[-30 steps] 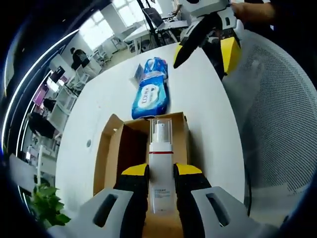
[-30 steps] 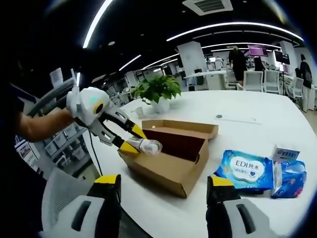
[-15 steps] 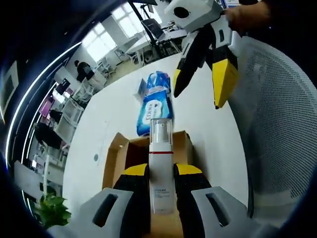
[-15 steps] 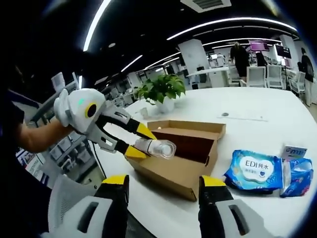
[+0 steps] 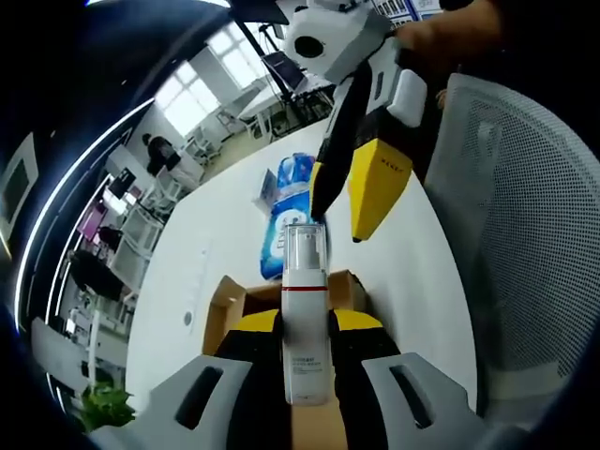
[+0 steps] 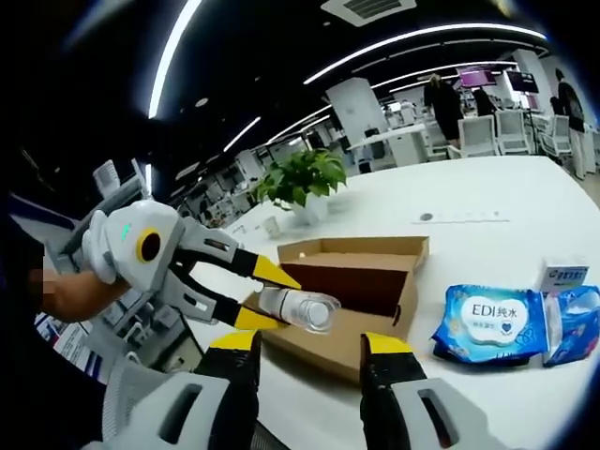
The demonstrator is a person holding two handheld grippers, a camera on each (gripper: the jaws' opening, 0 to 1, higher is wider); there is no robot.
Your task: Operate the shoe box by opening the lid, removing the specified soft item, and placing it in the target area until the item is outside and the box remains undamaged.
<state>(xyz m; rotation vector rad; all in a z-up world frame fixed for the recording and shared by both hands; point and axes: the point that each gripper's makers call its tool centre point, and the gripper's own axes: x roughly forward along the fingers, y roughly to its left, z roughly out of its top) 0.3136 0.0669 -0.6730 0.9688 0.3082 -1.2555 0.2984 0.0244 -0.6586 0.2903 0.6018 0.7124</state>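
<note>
Lid work looks done: brown cardboard shoe box (image 6: 361,291) sits open on the white tabletop (image 6: 487,216). Left tool (image 5: 306,328) pinches a white pump bottle (image 5: 305,319) above the box; right tool (image 6: 307,345) hangs spread nearby. Placing remains.

i'm working in an open-plan office: long ceiling light strips (image 6: 403,42), an air vent (image 6: 364,7), rows of desks (image 6: 398,141) with chairs (image 6: 478,133), a wall screen (image 6: 487,78), people standing, a potted plant (image 6: 302,180) on my white table (image 6: 487,202), big windows (image 5: 192,89).
</note>
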